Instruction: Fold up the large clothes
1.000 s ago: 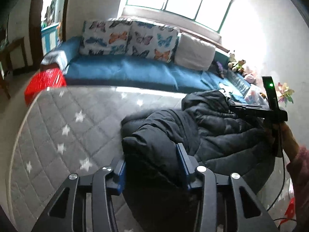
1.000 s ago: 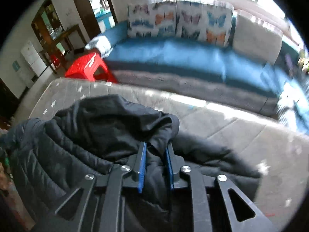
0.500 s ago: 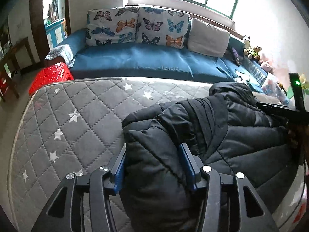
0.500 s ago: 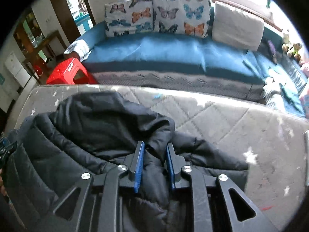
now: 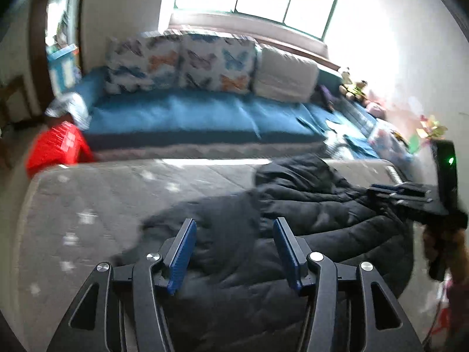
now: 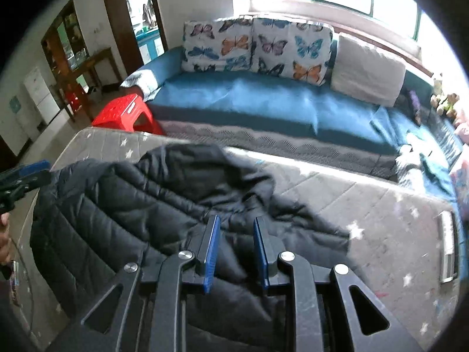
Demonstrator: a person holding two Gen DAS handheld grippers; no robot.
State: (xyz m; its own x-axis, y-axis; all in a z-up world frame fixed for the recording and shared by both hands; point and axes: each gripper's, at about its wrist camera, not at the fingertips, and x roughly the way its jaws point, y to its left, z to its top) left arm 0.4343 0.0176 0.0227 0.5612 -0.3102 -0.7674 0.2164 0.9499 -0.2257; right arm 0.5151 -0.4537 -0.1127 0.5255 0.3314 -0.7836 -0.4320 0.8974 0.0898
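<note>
mattress (image 5: 88, 199) bearing your puffy jacket (image 6: 123, 205): soft, bulky, slippery. left tongs (image 5: 233, 249) and right tongs (image 6: 234, 249) both spread, empty; grip a hem.

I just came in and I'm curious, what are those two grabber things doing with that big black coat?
A person is folding a big black puffer jacket on a grey star-patterned mattress, holding a gripper in each hand. Right now both the left gripper and the right gripper are open, hovering just over the jacket with no fabric pinched between their blue fingers. The jacket lies bunched and partly doubled over, not yet a neat fold. A blue sofa sits behind.
</note>
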